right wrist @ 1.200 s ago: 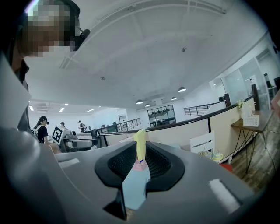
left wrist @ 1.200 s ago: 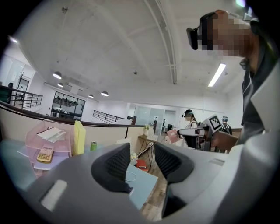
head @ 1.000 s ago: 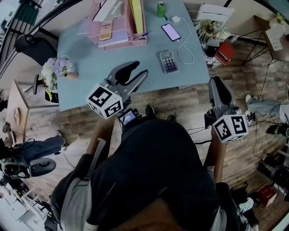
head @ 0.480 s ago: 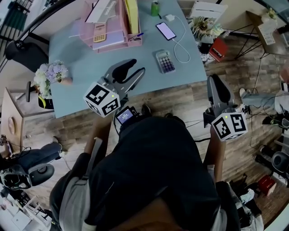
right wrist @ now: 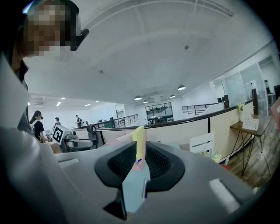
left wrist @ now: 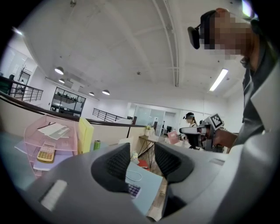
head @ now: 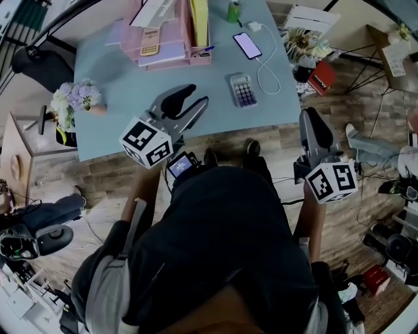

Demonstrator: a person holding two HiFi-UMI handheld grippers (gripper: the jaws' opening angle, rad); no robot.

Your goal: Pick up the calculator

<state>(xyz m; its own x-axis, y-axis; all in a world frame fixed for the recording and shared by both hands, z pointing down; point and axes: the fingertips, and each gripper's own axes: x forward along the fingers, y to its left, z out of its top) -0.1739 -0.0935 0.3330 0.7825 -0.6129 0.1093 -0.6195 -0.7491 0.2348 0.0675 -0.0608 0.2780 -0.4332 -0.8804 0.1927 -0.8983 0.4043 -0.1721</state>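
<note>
The grey calculator (head: 243, 89) with purple keys lies flat on the light blue table (head: 117, 78), right of centre near the front edge. My left gripper (head: 201, 94) hovers over the table's front part, left of the calculator and apart from it. It is open and empty. In the left gripper view a corner of the calculator (left wrist: 133, 189) shows low in the gap of the left gripper (left wrist: 142, 159). My right gripper (head: 310, 116) is off the table's right corner, above the floor. Through the right gripper (right wrist: 139, 153) only a narrow gap shows, with nothing held.
A pink paper tray (head: 166, 32) at the back holds a yellow calculator (head: 151, 42). A phone (head: 247, 45) on a white cable and a green bottle (head: 233, 11) lie behind the grey calculator. Flowers (head: 75, 98) stand at the table's left corner. Boxes clutter the floor at right.
The head view has shifted a little. Both grippers hold almost the same places and the calculator has not moved.
</note>
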